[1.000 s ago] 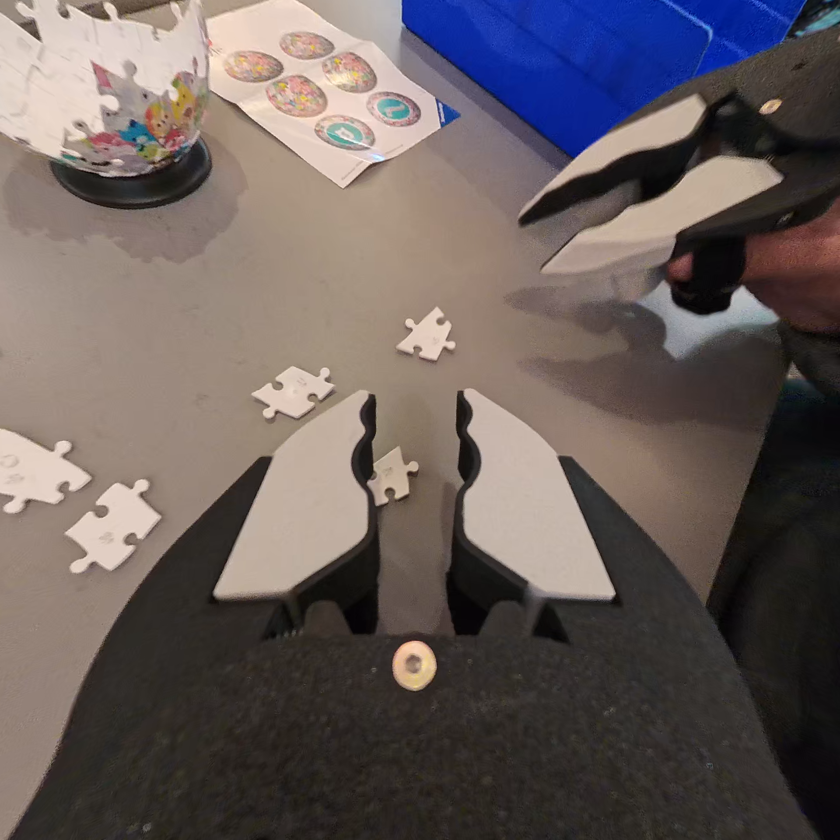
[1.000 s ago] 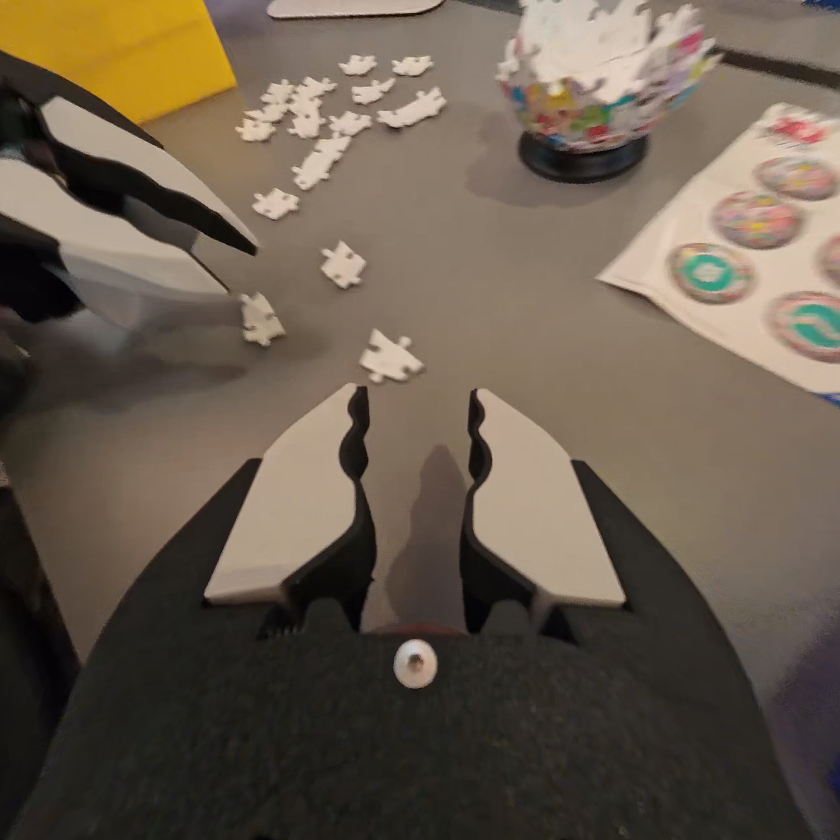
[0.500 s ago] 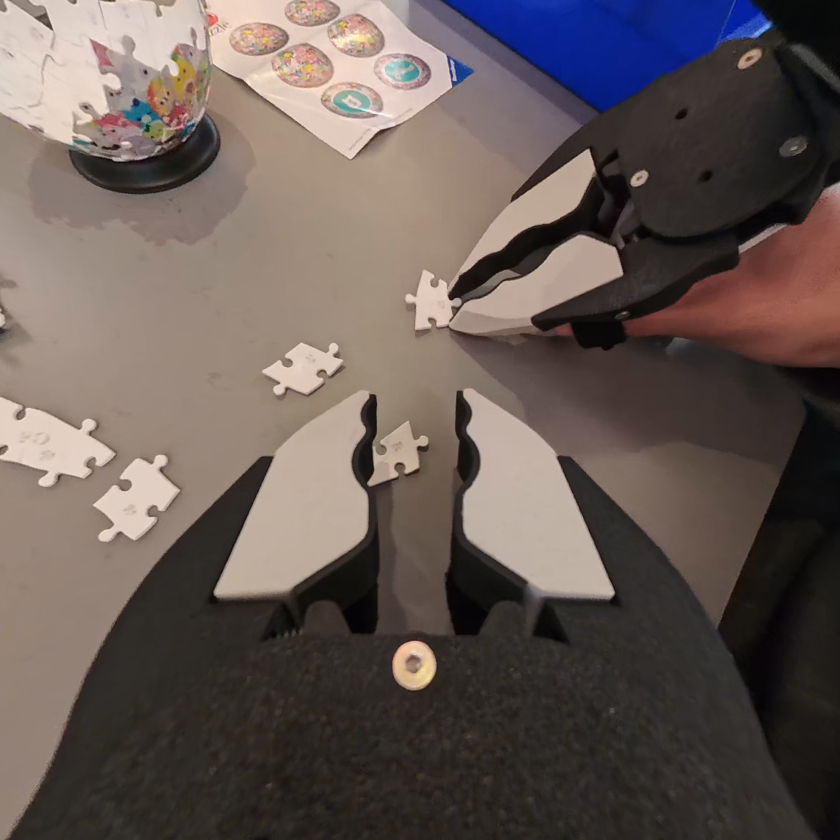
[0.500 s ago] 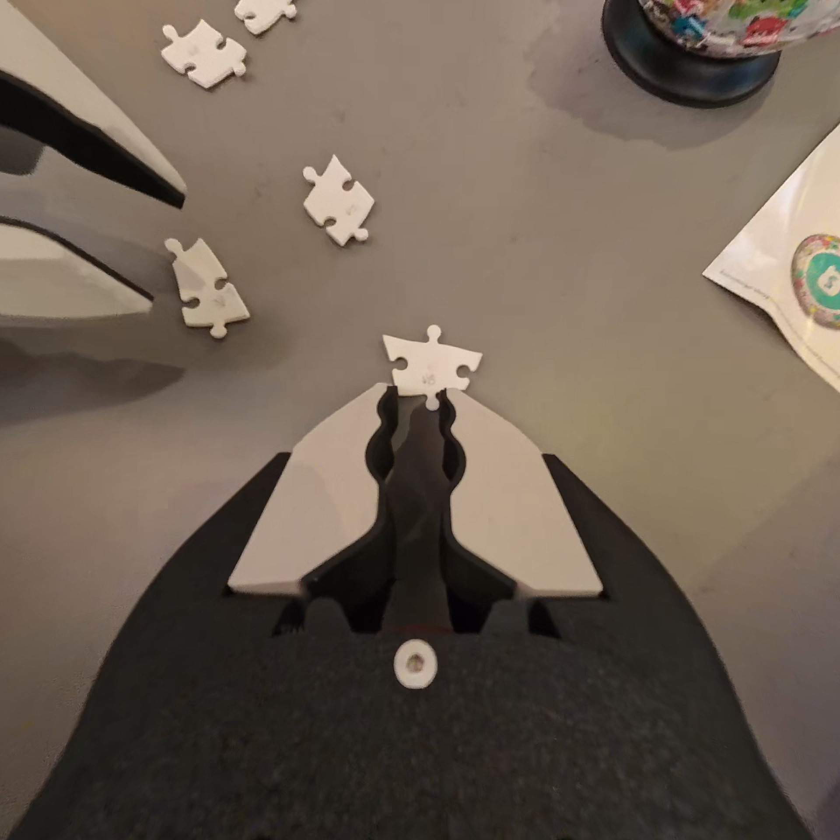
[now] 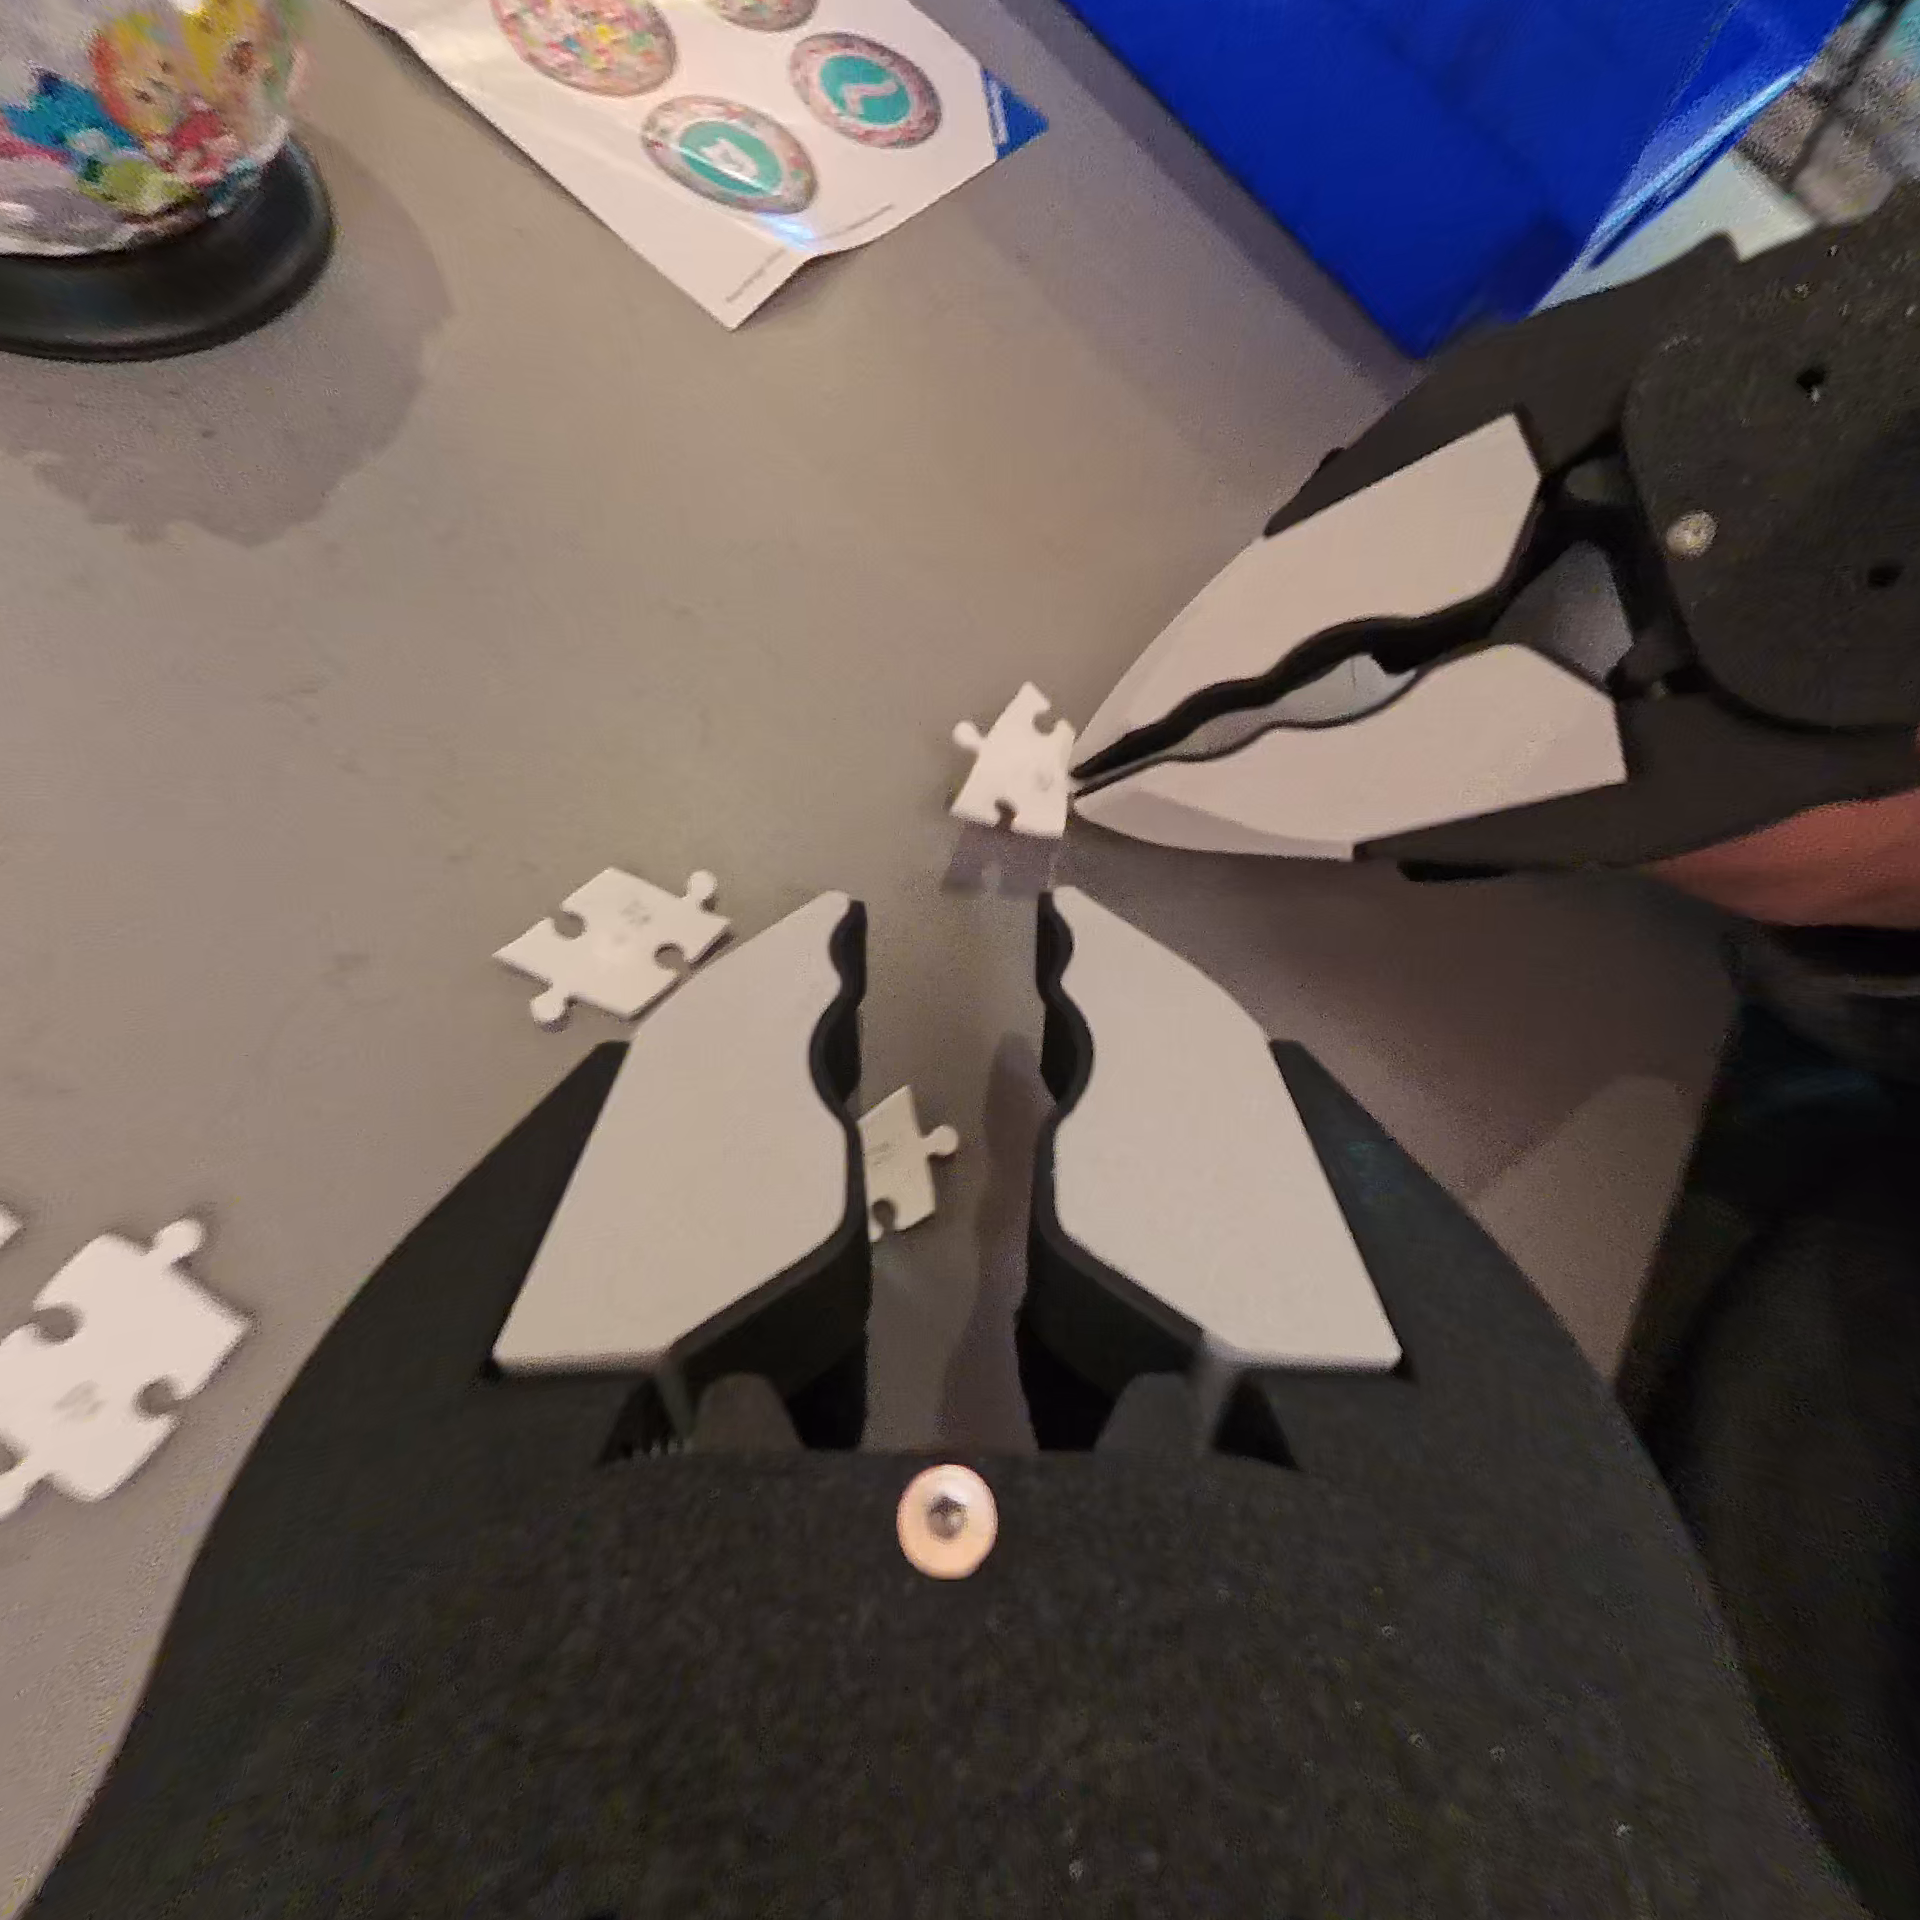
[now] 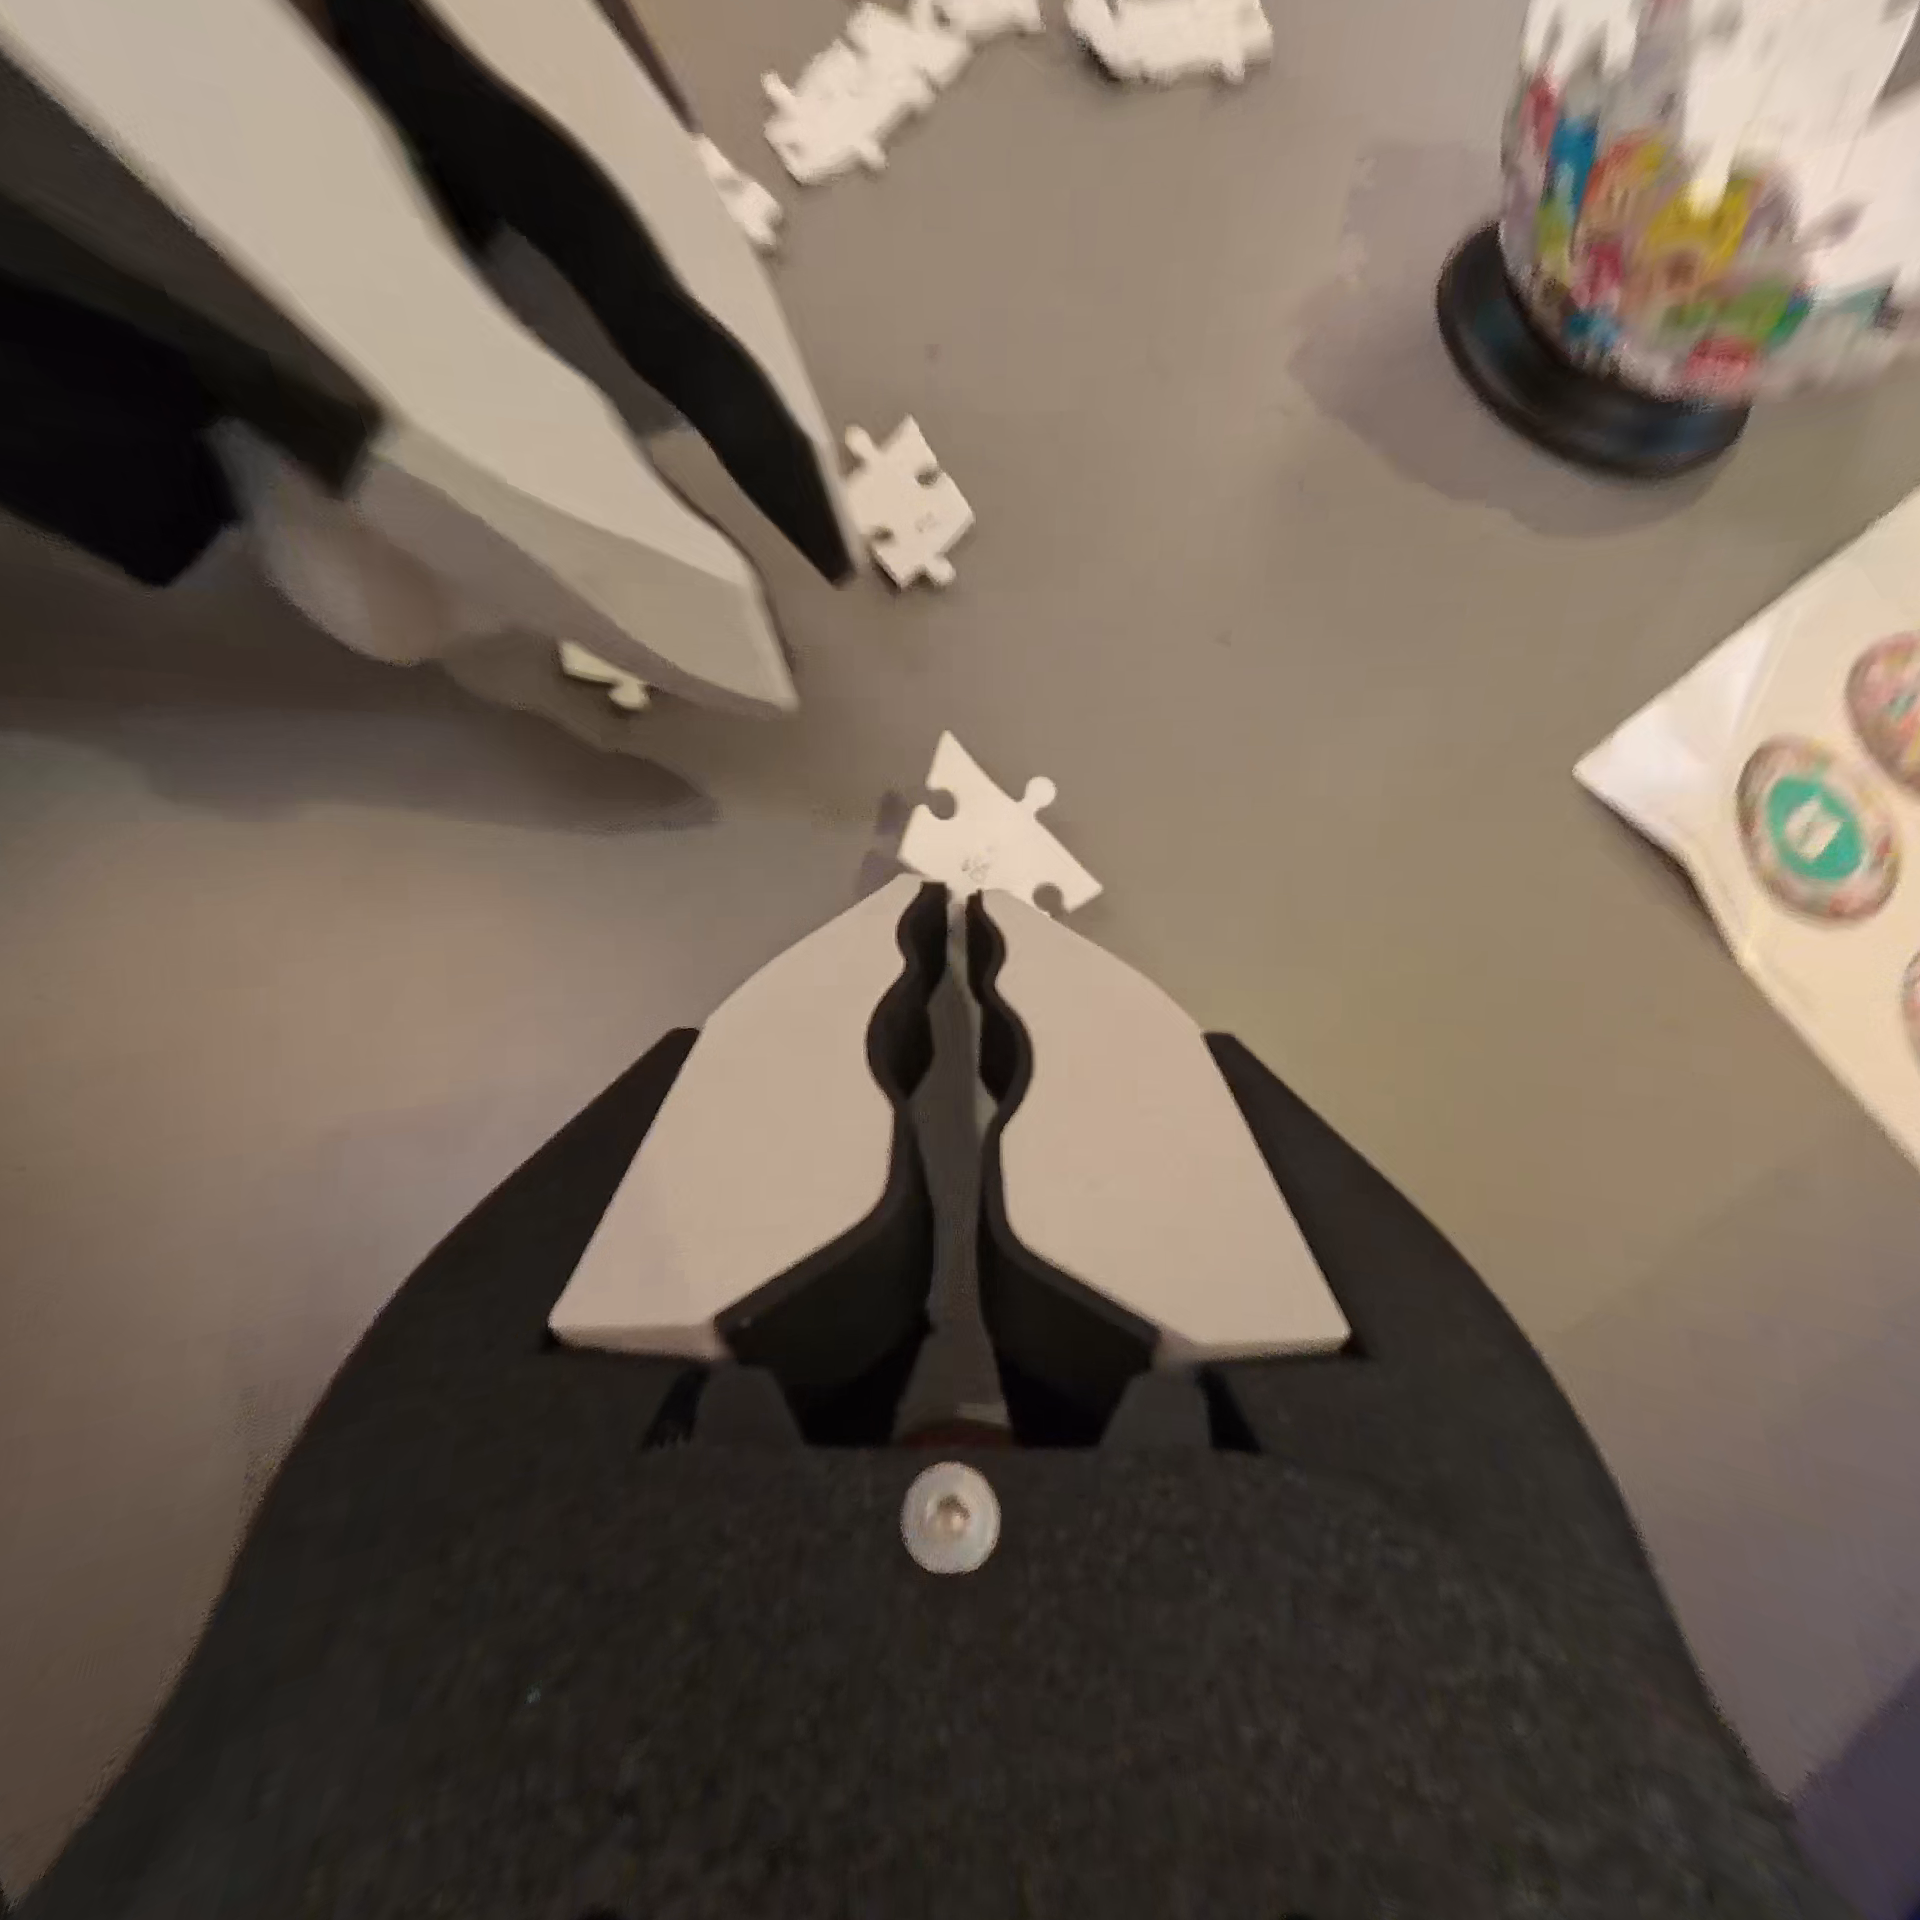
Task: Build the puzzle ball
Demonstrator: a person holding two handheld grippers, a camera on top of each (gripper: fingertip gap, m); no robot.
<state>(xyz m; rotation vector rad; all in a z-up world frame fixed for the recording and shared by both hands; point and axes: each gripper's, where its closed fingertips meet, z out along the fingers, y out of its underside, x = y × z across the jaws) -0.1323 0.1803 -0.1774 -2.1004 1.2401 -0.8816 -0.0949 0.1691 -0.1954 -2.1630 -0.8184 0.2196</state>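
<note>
My right gripper [image 6: 956, 899] is shut on a white puzzle piece [image 6: 992, 831] and holds it just above the grey table; its shadow lies under it. The same piece [image 5: 1013, 764] and the right gripper [image 5: 1075, 774] show at the right of the left wrist view. My left gripper [image 5: 948, 914] is open, low over the table, with a loose white piece [image 5: 899, 1158] lying between its fingers. The half-built colourful puzzle ball [image 6: 1704, 197] stands on a black round base [image 6: 1558, 374]; it also shows in the left wrist view [image 5: 135, 114].
Loose white pieces lie beside the left gripper [image 5: 618, 940] and at the left [image 5: 99, 1361], with more at the back [image 6: 873, 104]. A printed instruction sheet [image 5: 727, 125] lies near a blue box [image 5: 1455, 135]. The left gripper [image 6: 800, 613] is close to my held piece. Some 5 cm of space lies between my two pairs of fingers. It is some 15 cm from my left tips to the half-built colourful puzzle ball [image 6: 1704, 197].
My right gripper dropped to the table, closed on a white piece and lifted it slightly. My left gripper stayed open and moved forward over the piece between its fingers.
</note>
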